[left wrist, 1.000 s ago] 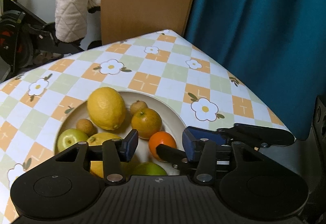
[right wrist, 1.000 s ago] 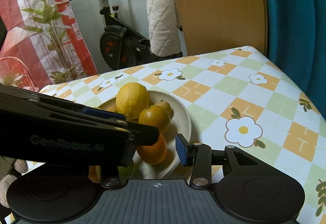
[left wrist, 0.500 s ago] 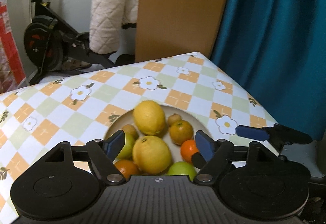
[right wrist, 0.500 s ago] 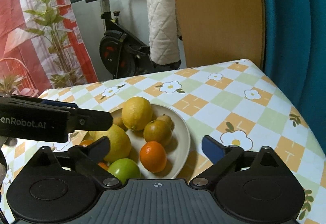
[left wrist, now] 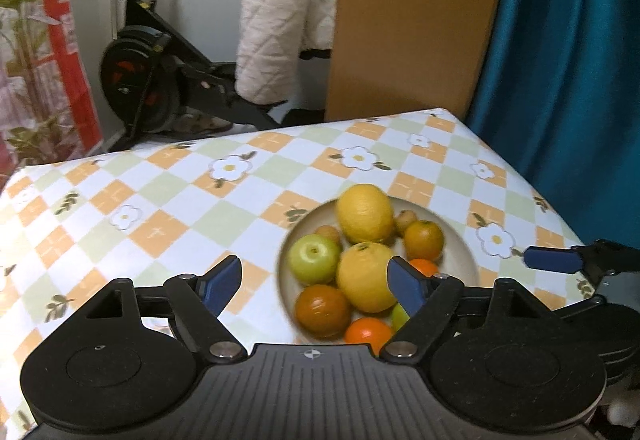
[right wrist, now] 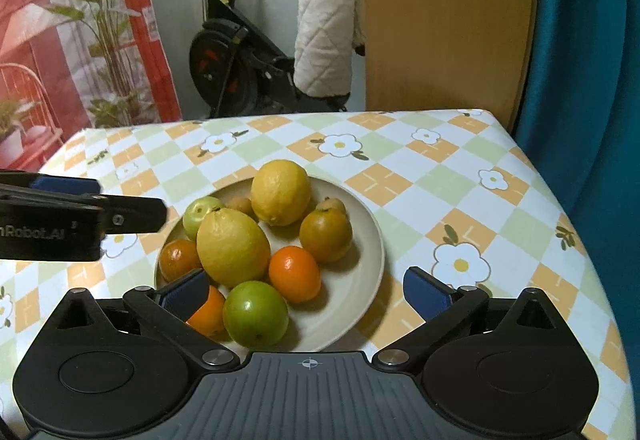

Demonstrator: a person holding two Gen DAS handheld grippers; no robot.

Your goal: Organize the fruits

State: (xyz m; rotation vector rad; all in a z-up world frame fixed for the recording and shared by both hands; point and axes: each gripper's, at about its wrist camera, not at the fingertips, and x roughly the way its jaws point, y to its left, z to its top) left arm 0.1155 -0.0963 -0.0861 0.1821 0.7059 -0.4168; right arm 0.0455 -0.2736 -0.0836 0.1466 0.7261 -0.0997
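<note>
A round cream plate (right wrist: 360, 240) sits on the surface (right wrist: 460, 176), which is covered with a checked cloth printed with flowers. All the fruit lies on the plate, heaped together and touching.

Counted from the right wrist view: two lemons, one at the back (right wrist: 280, 192) and one in the middle (right wrist: 233, 247); two green apples, one at the back left (right wrist: 199, 215) and one at the front (right wrist: 256, 313); two bright oranges, one right of centre (right wrist: 295, 273) and one at the front left, half hidden behind a claw finger (right wrist: 208, 314); two darker, brownish oranges, one on the right (right wrist: 326, 235) and one on the left (right wrist: 179, 260); and two small tan fruits at the back, one between the apple and the rear lemon (right wrist: 239, 205), one behind the right-hand dark orange (right wrist: 331, 205).

The left claw (left wrist: 312, 284) hangs above the left edge of the plate; its jaws are opening and grip nothing. The right claw (right wrist: 304, 292) hangs over the near side of the plate; its jaws are opening, already very wide, with nothing pressed between them. In the right wrist view the left claw's finger crosses in front of the plate's left side.

Beyond the surface stand an exercise bike (right wrist: 236, 52), a quilted white cloth (right wrist: 326, 12) hung over it, a brown board (right wrist: 444, 16), a teal curtain (right wrist: 592, 40) and a plant (right wrist: 104, 12).
</note>
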